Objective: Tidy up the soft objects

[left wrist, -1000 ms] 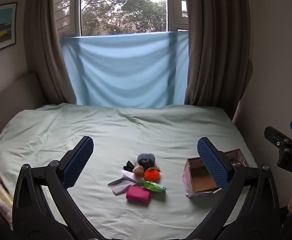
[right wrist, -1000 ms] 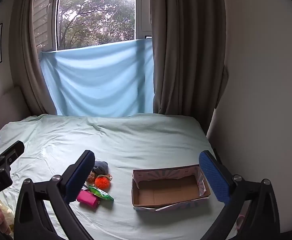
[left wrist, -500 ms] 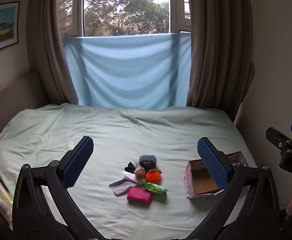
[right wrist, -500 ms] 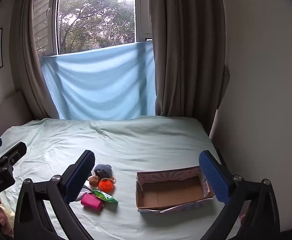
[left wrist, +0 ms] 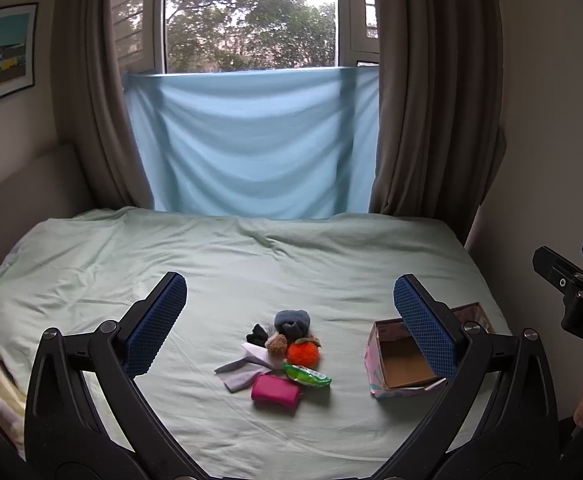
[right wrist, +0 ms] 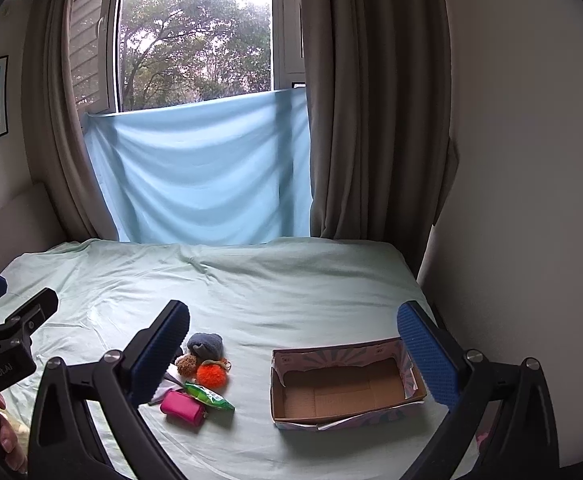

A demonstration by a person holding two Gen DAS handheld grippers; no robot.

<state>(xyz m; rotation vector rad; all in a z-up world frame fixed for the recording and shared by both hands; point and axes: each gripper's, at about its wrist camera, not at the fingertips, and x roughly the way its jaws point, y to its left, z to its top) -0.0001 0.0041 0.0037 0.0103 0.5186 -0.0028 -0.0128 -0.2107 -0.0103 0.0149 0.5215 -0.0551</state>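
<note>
Showing both tools wide, only the left view reveals black socks.

- left gripper held level, jaws spread wide, nothing between them
- right gripper likewise wide apart, nothing between its jaws

A home bedroom: a bed in pale green sheets lies below a curtained window, a framed picture to the window's left.

Open bedsheet around pile, box unobstructed above
</note>
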